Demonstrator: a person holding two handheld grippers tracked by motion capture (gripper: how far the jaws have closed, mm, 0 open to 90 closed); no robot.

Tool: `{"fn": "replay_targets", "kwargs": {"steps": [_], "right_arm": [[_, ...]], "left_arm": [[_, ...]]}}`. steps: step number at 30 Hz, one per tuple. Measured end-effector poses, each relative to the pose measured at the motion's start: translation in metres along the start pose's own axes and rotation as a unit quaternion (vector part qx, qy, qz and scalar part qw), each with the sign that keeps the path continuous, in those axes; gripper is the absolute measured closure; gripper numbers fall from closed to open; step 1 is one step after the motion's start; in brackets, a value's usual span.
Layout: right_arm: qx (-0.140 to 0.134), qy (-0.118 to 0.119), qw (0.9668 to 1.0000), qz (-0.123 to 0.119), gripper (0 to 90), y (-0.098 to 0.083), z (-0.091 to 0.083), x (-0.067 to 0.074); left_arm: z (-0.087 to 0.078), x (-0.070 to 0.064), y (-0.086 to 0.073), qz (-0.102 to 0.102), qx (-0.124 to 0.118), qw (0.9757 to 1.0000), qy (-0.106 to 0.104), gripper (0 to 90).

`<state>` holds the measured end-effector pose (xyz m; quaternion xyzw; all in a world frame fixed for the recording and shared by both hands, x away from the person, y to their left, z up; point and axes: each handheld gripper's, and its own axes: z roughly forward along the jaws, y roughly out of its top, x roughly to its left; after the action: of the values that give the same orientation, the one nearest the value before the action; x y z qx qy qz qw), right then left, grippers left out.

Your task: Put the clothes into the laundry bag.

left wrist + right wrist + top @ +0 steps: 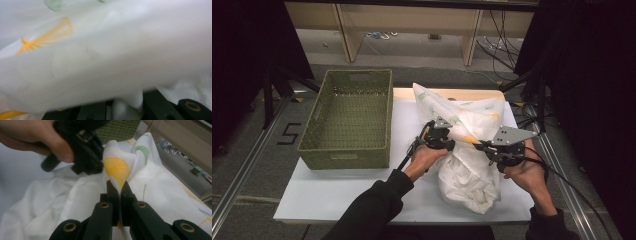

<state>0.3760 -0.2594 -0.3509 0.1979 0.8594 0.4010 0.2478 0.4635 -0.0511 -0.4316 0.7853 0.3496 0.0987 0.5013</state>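
Both grippers are on the cloth (469, 150), which lies bunched on the white board (312, 200) just right of the empty basket (349, 117): the right gripper (120, 188) has its jaws clamped tight on a fold by the yellow print, and the left gripper (447, 134) is pinching the same ridge of fabric close by. This looks like the gathering step. Next, I'd say, lift both together and carry the cloth left over the basket rim without letting folds drag.

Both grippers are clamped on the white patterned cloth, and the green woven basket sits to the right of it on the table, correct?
Not quite: the green woven basket sits to the left of the white patterned cloth, as the high view shows. The left gripper and right gripper do clamp the cloth.
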Motion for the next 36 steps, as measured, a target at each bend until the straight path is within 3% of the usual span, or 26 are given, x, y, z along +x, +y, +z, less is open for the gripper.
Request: {"fn": "replay_targets", "kwargs": {"steps": [1, 2, 3, 6, 7, 8, 9, 10, 11, 14, 17, 18, 19, 21, 22, 23, 24, 26, 27, 28, 29, 30, 31, 33, 35, 36], "right_arm": [[0.009, 0.004, 0.9999, -0.005, 90.0, -0.002, 0.004, 0.002], [0.009, 0.004, 0.9999, -0.005, 90.0, -0.002, 0.004, 0.002], [0.013, 0.004, 0.9999, -0.004, 90.0, -0.003, 0.005, 0.002], [0.031, 0.002, 0.9995, 0.004, 90.0, -0.01, 0.013, 0.0], [0.035, 0.002, 0.9994, 0.006, 89.9, -0.014, 0.015, -0.001], [0.035, 0.002, 0.9994, 0.006, 89.9, -0.014, 0.015, -0.001], [0.035, 0.003, 0.9994, 0.007, 89.9, -0.015, 0.016, -0.002], [0.033, 0.005, 0.9994, 0.009, 89.9, -0.016, 0.016, -0.003], [0.031, 0.001, 0.9995, 0.005, 89.9, -0.015, 0.016, -0.004], [0.031, 0.0, 0.9995, 0.004, 89.9, -0.015, 0.015, -0.003], [0.031, -0.001, 0.9995, 0.003, 89.9, -0.015, 0.015, -0.004], [0.031, -0.001, 0.9995, 0.003, 89.9, -0.015, 0.015, -0.004], [0.032, -0.001, 0.9995, 0.004, 89.9, -0.015, 0.016, -0.003], [0.031, 0.0, 0.9995, 0.003, 89.9, -0.014, 0.016, -0.002], [0.031, 0.0, 0.9995, 0.004, 89.9, -0.015, 0.017, -0.003], [0.031, 0.0, 0.9995, 0.004, 89.9, -0.015, 0.017, -0.003], [0.031, 0.0, 0.9995, 0.003, 89.9, -0.015, 0.017, -0.003], [0.032, 0.002, 0.9995, 0.003, 89.9, -0.015, 0.018, -0.002], [0.033, 0.003, 0.9994, 0.005, 89.9, -0.016, 0.019, -0.001], [0.037, 0.006, 0.9993, 0.01, 89.9, -0.016, 0.019, 0.0], [0.035, 0.007, 0.9993, 0.011, 89.9, -0.016, 0.019, 0.0], [0.035, 0.007, 0.9993, 0.011, 89.9, -0.016, 0.019, 0.0], [0.033, 0.005, 0.9994, 0.009, 89.9, -0.016, 0.019, 0.0], [0.03, 0.008, 0.9995, 0.008, 89.9, -0.014, 0.016, 0.0], [0.023, 0.007, 0.9997, 0.008, 89.9, -0.012, 0.011, 0.0], [0.015, 0.007, 0.9999, 0.004, 90.0, -0.009, 0.006, 0.0]], "left_arm": [[0.012, 0.009, -0.006, -0.007, 0.014, 0.9998, 0.015, 81.7], [0.012, 0.009, -0.006, -0.007, 0.014, 0.9998, 0.015, 80.9], [0.019, 0.014, -0.011, -0.023, 0.022, 0.9994, 0.015, 80.9], [0.015, 0.017, -0.017, -0.049, 0.028, 0.9983, -0.011, 70.5], [0.006, 0.015, -0.017, -0.038, 0.047, 0.9981, -0.017, 53.5], [0.006, 0.015, -0.017, -0.038, 0.047, 0.9981, -0.017, 48.3], [-0.004, 0.012, -0.017, -0.021, 0.058, 0.998, -0.016, 48.3], [-0.015, 0.01, -0.016, -0.003, 0.059, 0.9982, -0.01, 40.6], [-0.022, 0.009, -0.016, -0.001, 0.06, 0.9982, -0.008, 28.1], [-0.049, 0.005, -0.017, -0.012, 0.066, 0.9972, -0.034, 21.5], [-0.06, 0.003, -0.027, -0.012, 0.097, 0.9938, -0.055, 15.7], [-0.061, 0.002, -0.031, -0.01, 0.099, 0.9933, -0.058, 15.7], [-0.058, 0.0, -0.038, -0.001, 0.109, 0.9913, -0.072, 15.0], [-0.048, -0.003, -0.047, -0.002, 0.125, 0.9888, -0.082, 14.6], [-0.037, -0.007, -0.053, -0.011, 0.126, 0.9868, -0.102, 11.0], [-0.037, -0.007, -0.053, -0.011, 0.126, 0.9868, -0.102, 7.4], [-0.028, -0.01, -0.056, -0.007, 0.129, 0.9847, -0.117, 7.4], [-0.018, -0.015, -0.057, -0.001, 0.124, 0.9851, -0.119, 0.0], [-0.014, -0.016, -0.056, 0.0, 0.117, 0.9852, -0.125, 8.1], [-0.01, -0.018, -0.056, -0.001, 0.106, 0.9849, -0.137, 29.1], [-0.004, -0.025, -0.053, -0.004, 0.094, 0.9865, -0.134, 51.7], [-0.004, -0.025, -0.053, -0.004, 0.094, 0.9865, -0.134, 60.5], [-0.002, -0.029, -0.05, 0.012, 0.084, 0.988, -0.129, 60.5], [-0.003, -0.032, -0.04, 0.011, 0.059, 0.9919, -0.111, 74.2], [-0.006, -0.031, -0.028, 0.015, 0.043, 0.9945, -0.094, 79.0], [-0.007, -0.027, -0.018, 0.016, 0.031, 0.9968, -0.072, 79.7]]}}
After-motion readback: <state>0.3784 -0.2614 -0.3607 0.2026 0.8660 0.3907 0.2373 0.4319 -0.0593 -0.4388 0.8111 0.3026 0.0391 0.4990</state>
